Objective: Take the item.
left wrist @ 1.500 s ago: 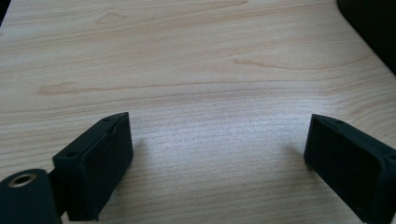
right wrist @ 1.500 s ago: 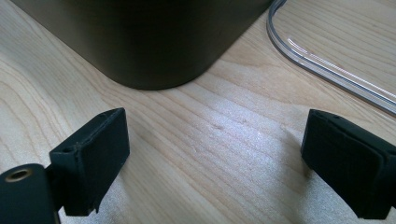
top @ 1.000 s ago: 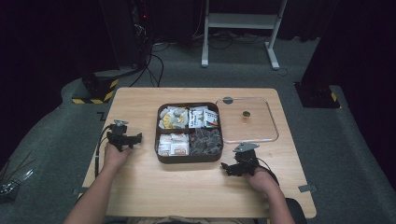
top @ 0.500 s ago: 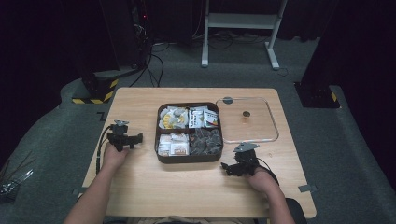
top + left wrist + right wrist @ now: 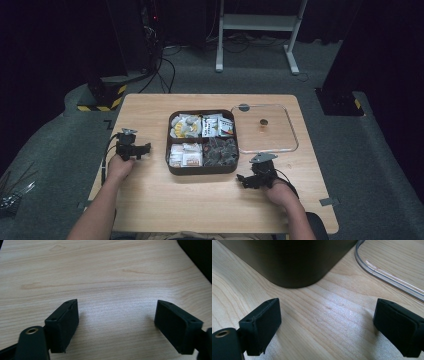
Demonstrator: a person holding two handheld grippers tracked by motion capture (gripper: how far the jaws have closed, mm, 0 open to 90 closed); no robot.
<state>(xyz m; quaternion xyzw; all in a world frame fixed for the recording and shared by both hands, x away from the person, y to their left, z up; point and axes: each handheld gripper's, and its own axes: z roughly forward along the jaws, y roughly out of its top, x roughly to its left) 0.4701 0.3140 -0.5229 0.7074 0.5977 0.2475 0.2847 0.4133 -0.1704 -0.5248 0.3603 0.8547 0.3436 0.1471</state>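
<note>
Both grippers rest on the wooden table (image 5: 150,200) with jaws spread wide and nothing between them. The left gripper (image 5: 134,148) sits left of centre in the high view; the right gripper (image 5: 254,176) sits just below the dark compartment tray (image 5: 201,170), at centre. The clear lid (image 5: 265,129) lies flat right of the tray. To fit it, approach one rim edge squarely and keep it level.

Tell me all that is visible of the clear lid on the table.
The clear lid lies flat on the wooden table, just right of the dark compartment tray, close to it or touching. It looks like transparent plastic, a rounded square with a raised rim and a small round knob at its centre. No gripper touches it. In the right gripper view its curved corner shows beside the tray's corner.
</note>
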